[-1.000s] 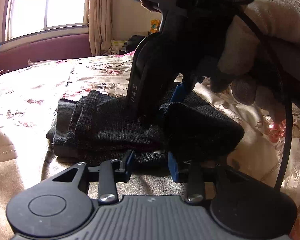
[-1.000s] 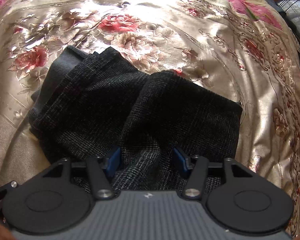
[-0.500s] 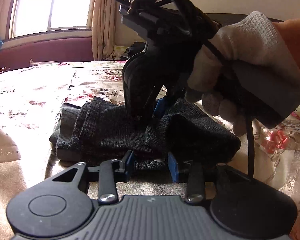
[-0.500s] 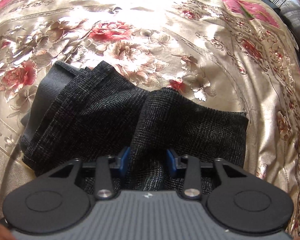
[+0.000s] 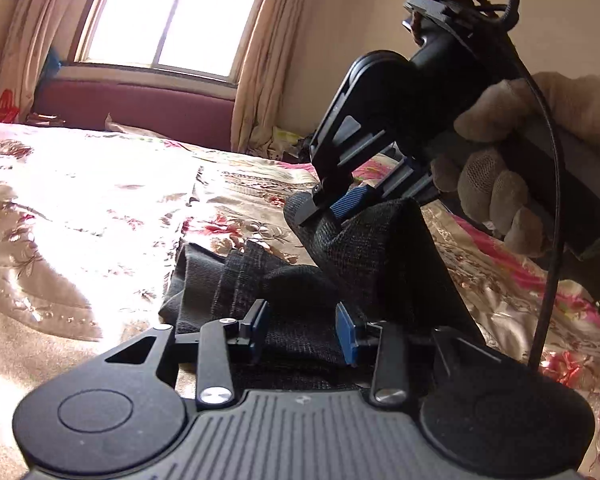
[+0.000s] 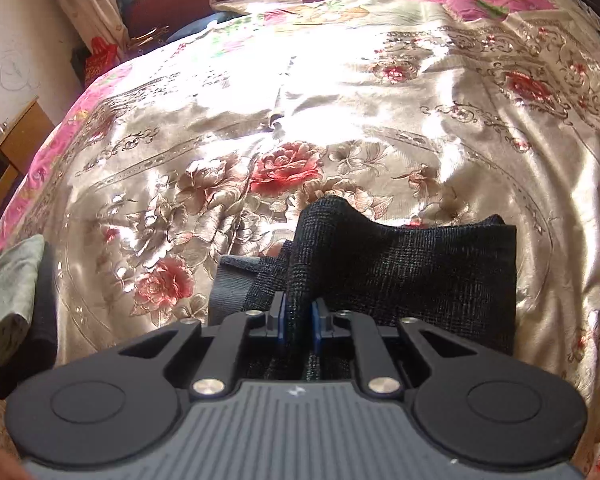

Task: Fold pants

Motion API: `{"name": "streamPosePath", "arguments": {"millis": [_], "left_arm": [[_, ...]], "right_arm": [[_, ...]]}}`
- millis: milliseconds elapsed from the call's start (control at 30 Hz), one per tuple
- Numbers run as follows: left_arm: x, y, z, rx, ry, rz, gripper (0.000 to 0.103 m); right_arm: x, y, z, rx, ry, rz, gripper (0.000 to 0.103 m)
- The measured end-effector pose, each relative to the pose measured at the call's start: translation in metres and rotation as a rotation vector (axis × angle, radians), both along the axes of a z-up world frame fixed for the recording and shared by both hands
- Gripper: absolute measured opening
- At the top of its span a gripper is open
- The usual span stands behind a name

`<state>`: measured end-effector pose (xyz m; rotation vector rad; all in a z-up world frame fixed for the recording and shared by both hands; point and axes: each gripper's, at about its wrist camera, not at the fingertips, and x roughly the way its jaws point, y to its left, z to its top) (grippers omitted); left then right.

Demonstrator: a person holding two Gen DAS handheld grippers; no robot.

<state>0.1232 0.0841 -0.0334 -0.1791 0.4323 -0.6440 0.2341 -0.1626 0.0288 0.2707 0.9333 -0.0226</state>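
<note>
The dark grey folded pants (image 5: 300,292) lie on the floral bedspread (image 5: 100,208). My right gripper (image 6: 298,322) is shut on a fold of the pants (image 6: 400,272) and holds that part lifted above the bed. It also shows in the left wrist view (image 5: 320,210), gripping the raised fabric from above. My left gripper (image 5: 302,334) is open, low at the near edge of the pants, with cloth between its blue pads (image 5: 346,338).
The satin bedspread (image 6: 300,120) covers the whole bed. A window with curtains (image 5: 172,12) and a maroon headboard (image 5: 140,108) stand beyond. A wooden table (image 6: 8,152) stands at the bed's left side. A gloved hand (image 5: 520,168) holds the right gripper.
My right gripper closed on a fold of the pants and lifted it up off the bed. My left gripper stayed open at the near edge.
</note>
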Motion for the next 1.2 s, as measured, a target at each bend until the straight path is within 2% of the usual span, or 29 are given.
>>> {"name": "streamPosePath", "arguments": {"millis": [33, 67, 100, 167, 233, 300, 400, 467, 567, 600, 633, 700, 767, 833, 933, 1033, 1133, 1200], "left_arm": [[0.001, 0.005, -0.001, -0.014, 0.009, 0.012, 0.051], [0.002, 0.008, -0.001, -0.02, 0.01, 0.021, 0.051], [0.003, 0.009, -0.001, -0.02, 0.007, 0.03, 0.051], [0.003, 0.009, -0.002, -0.005, 0.004, 0.042, 0.051], [0.004, 0.01, -0.005, 0.009, 0.011, 0.034, 0.051], [0.004, 0.007, -0.006, 0.013, 0.007, 0.0, 0.051], [0.002, 0.002, -0.003, 0.032, 0.0, -0.034, 0.051], [0.004, -0.002, -0.004, 0.036, 0.02, -0.042, 0.052], [0.005, -0.005, -0.005, 0.032, 0.07, -0.042, 0.056], [0.005, -0.007, -0.006, 0.02, 0.082, -0.045, 0.057], [0.003, -0.008, -0.005, 0.02, 0.081, -0.044, 0.058], [-0.005, -0.013, -0.004, 0.082, 0.035, -0.031, 0.062], [-0.015, -0.026, -0.005, 0.22, -0.038, -0.008, 0.062], [-0.024, -0.037, -0.01, 0.313, -0.069, -0.003, 0.062], [-0.029, -0.055, -0.017, 0.401, -0.083, 0.015, 0.062], [-0.028, -0.073, -0.015, 0.415, -0.106, 0.018, 0.062], [-0.019, -0.087, -0.013, 0.447, -0.143, 0.076, 0.062], [-0.01, -0.083, -0.012, 0.42, -0.129, 0.091, 0.062]], "right_arm": [[0.006, 0.003, -0.005, 0.02, 0.005, -0.014, 0.013], [0.01, 0.006, -0.009, 0.046, 0.008, -0.022, 0.005], [0.014, 0.01, -0.013, 0.072, 0.009, -0.019, 0.002], [0.02, 0.024, -0.016, 0.112, 0.001, 0.002, 0.001], [0.024, 0.047, -0.015, 0.03, -0.015, 0.066, 0.001], [0.018, 0.07, -0.009, -0.131, -0.033, 0.178, 0.002], [0.007, 0.066, -0.002, -0.216, -0.042, 0.189, 0.004], [0.005, 0.052, -0.001, -0.263, -0.009, 0.184, 0.009], [-0.007, 0.022, -0.004, -0.195, 0.036, 0.16, 0.02], [-0.015, 0.014, -0.005, -0.175, 0.028, 0.171, 0.026], [-0.026, 0.009, -0.006, -0.171, 0.012, 0.195, 0.027], [-0.048, 0.0, -0.007, -0.241, -0.026, 0.238, 0.029], [-0.074, -0.01, -0.011, -0.31, -0.067, 0.279, 0.03], [-0.086, -0.021, -0.015, -0.284, -0.089, 0.284, 0.032], [-0.086, -0.035, -0.022, -0.211, -0.107, 0.294, 0.037], [-0.074, -0.046, -0.028, -0.167, -0.114, 0.296, 0.037], [-0.065, -0.058, -0.026, -0.134, -0.13, 0.29, 0.038], [-0.062, -0.065, -0.023, -0.124, -0.148, 0.289, 0.038]]}}
